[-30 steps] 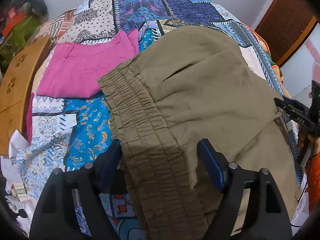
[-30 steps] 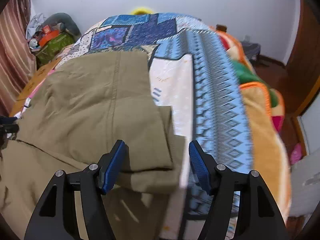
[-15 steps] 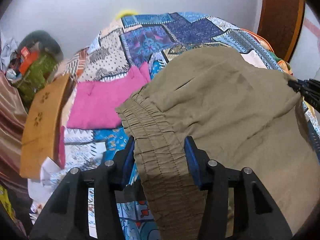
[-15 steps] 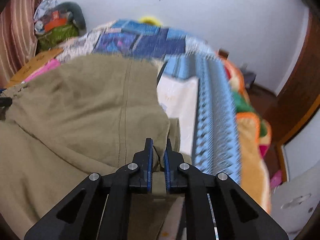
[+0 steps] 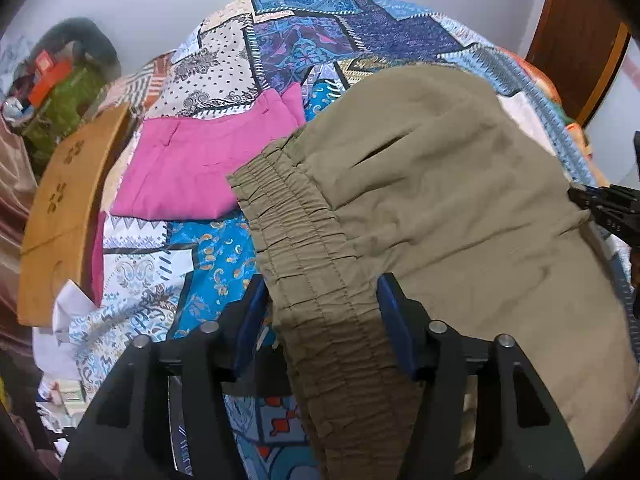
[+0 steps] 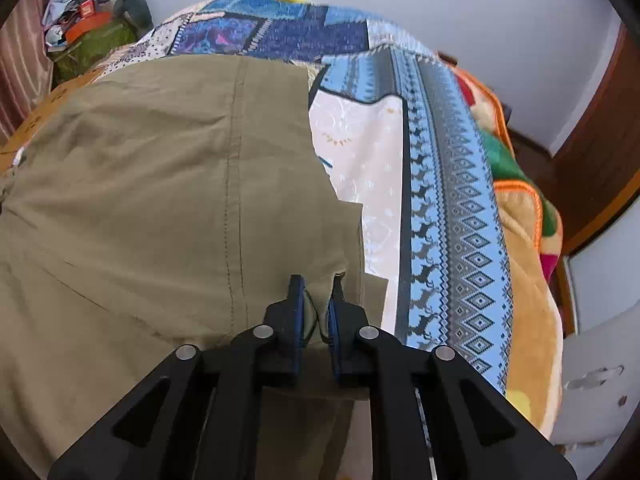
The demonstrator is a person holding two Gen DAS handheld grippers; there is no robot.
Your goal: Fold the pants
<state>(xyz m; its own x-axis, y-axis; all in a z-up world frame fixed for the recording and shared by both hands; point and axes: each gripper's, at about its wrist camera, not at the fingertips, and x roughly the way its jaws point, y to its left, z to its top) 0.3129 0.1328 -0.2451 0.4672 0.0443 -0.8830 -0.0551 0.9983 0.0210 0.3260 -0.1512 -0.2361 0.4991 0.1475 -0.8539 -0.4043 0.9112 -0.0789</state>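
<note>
Olive-green pants (image 5: 440, 200) lie folded over on a patterned bedspread; their elastic waistband (image 5: 292, 236) runs toward me. My left gripper (image 5: 320, 312) has the waistband between its blue pads, which press against both sides of the bunched fabric. In the right wrist view the pants (image 6: 160, 200) fill the left half. My right gripper (image 6: 316, 292) is shut on the pants' right edge, with cloth pinched between the pads. The right gripper's tip also shows in the left wrist view (image 5: 600, 208) at the pants' far edge.
A folded pink garment (image 5: 200, 168) lies left of the pants. A wooden board (image 5: 64, 208) edges the bed on the left. A bag pile (image 6: 92, 20) sits far left. An orange blanket (image 6: 528, 280) hangs off the bed's right side.
Both grippers closed on the pants: the right one shut on the right edge, the left one narrowed onto the waistband. The cloth has been lifted and pulled slightly.
</note>
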